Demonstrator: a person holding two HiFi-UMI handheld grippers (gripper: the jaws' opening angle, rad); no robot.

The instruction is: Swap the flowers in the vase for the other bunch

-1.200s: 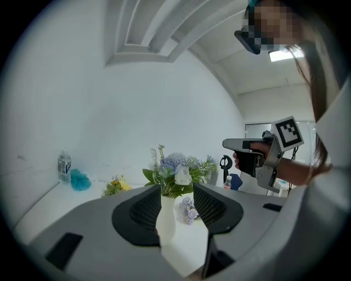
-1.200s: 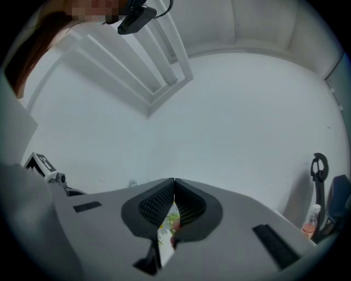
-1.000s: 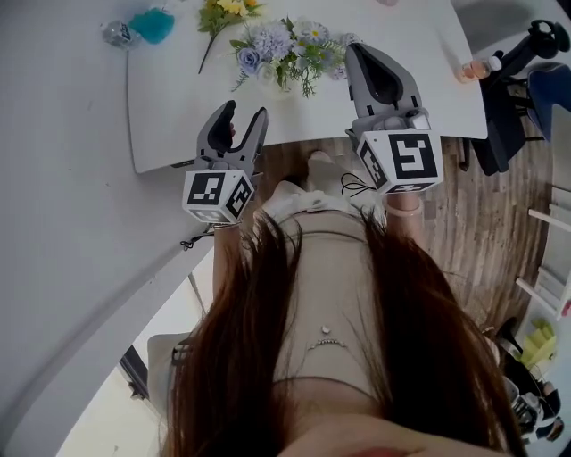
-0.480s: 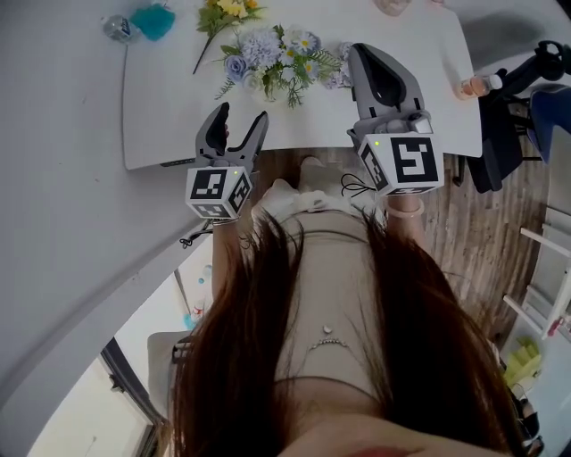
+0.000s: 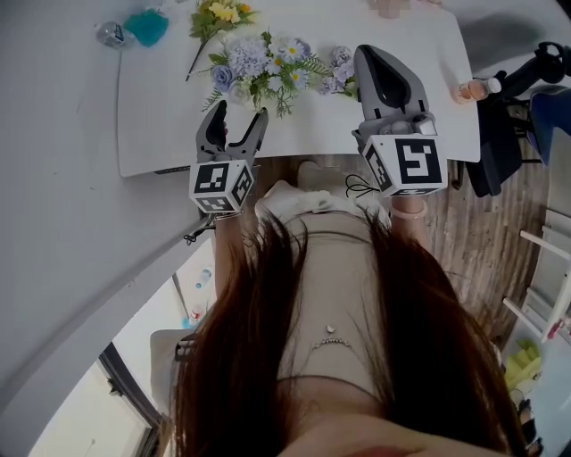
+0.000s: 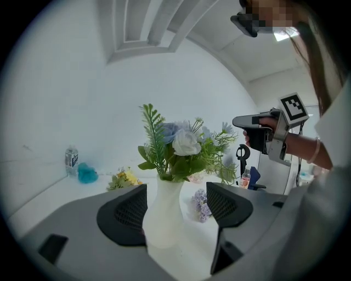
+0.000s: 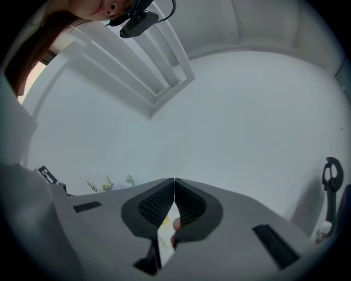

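Observation:
A white vase holds blue and white flowers on the white table. In the head view the same bouquet hides the vase. The other bunch, yellow, lies at the table's far side. My left gripper is at the near table edge just short of the bouquet. Its jaws have just been opening and stand wide. The vase shows in the gap and neither pad touches it. My right gripper hovers right of the bouquet, shut and empty.
Lavender sprigs lie on the table right of the vase. A small water bottle and a teal object sit at the far left corner. An orange-capped bottle stands at the right edge, with a black chair beyond.
The left gripper's jaws have spread wider and it has moved forward and down toward the vase. The right gripper has shifted slightly and stays shut.

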